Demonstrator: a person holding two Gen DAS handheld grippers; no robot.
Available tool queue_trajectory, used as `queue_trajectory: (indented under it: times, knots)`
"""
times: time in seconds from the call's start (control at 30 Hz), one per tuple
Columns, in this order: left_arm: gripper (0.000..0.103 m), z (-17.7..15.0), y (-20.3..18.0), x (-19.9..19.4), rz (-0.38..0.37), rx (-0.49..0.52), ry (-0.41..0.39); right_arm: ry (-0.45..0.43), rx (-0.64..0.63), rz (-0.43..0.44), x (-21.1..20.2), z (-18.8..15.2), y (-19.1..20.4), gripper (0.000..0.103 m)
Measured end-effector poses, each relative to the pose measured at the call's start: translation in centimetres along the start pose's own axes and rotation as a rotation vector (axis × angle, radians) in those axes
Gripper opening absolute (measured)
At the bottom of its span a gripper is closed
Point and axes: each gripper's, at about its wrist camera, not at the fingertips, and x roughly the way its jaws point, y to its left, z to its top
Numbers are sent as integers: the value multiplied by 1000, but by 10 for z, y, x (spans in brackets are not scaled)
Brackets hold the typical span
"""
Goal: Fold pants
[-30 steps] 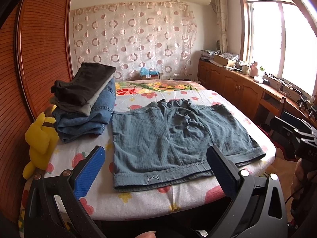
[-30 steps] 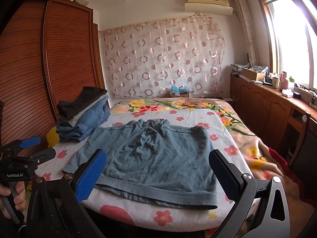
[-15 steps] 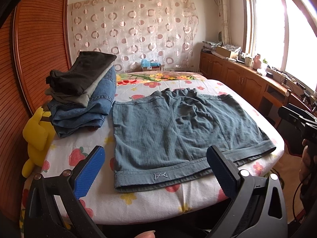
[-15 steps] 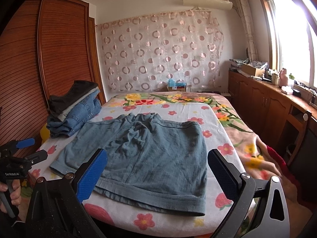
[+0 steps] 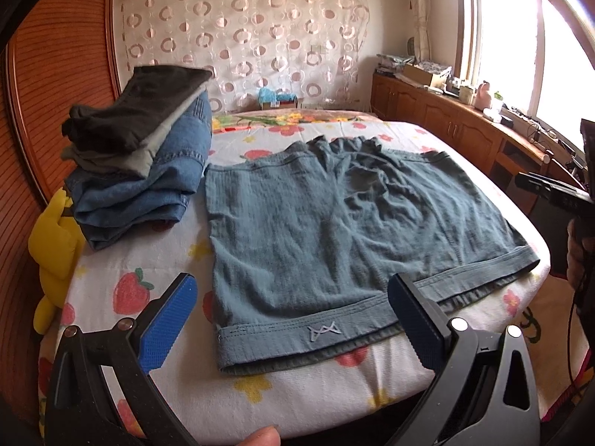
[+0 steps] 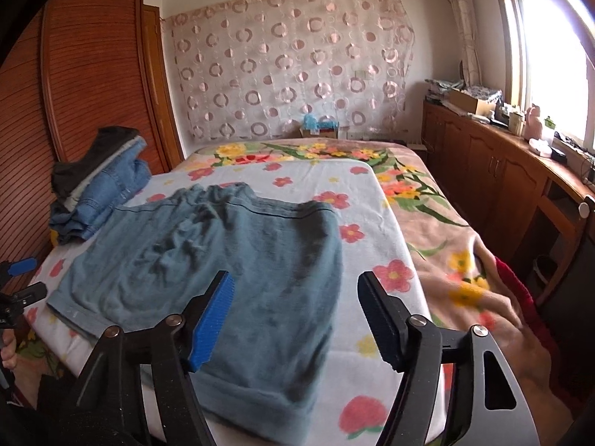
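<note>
Those wrinkly teal-blue cloth shorts (image 5: 334, 230) lie flat on the flowery bed sheet (image 5: 156, 286), hem just ahead of both grippers: left gripper (image 5: 293, 316) spread wide, right gripper (image 6: 295, 316) closing, neither touching fabric.

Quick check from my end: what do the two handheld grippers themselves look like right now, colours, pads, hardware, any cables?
Both are alike: the left gripper and the right gripper have matte black frames with triangular cut-outs, silver round pivot bolts, and textured blue pads on the inner faces of the fingers. In the left wrist view, a thin dark cable hangs beside the right gripper's black handle. No sleeves are visible.
</note>
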Motion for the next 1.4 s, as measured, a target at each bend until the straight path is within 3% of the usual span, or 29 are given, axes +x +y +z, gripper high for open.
queue_trajectory:
  times: [0.23,0.57,0.9,1.0,1.07,1.17,1.3,1.37,1.4]
  knots:
    - [102,-7,15,24,14,-11,60,113,30,-10,44,28,-26,47]
    - [102,-13,24,37,6,-26,122,204,10,-46,80,61,-14,44]
    - [102,-16,26,45,8,-24,155,226,-65,-34,80,70,0,44]
    - [102,-20,27,48,8,-25,170,220,-85,-14,78,71,5,24]
    - [102,-21,29,48,-1,-34,170,221,-117,-5,73,71,11,4]
    - [102,-21,31,48,-9,-41,172,166,-161,-103,54,69,11,3]
    - [102,-22,32,49,-16,-43,171,115,-128,-249,28,75,4,3]
    - [102,-22,32,48,-16,-43,171,109,-110,-268,22,75,-2,3]
    - [102,-22,32,48,-15,-43,171,116,-99,-267,20,76,-4,8]
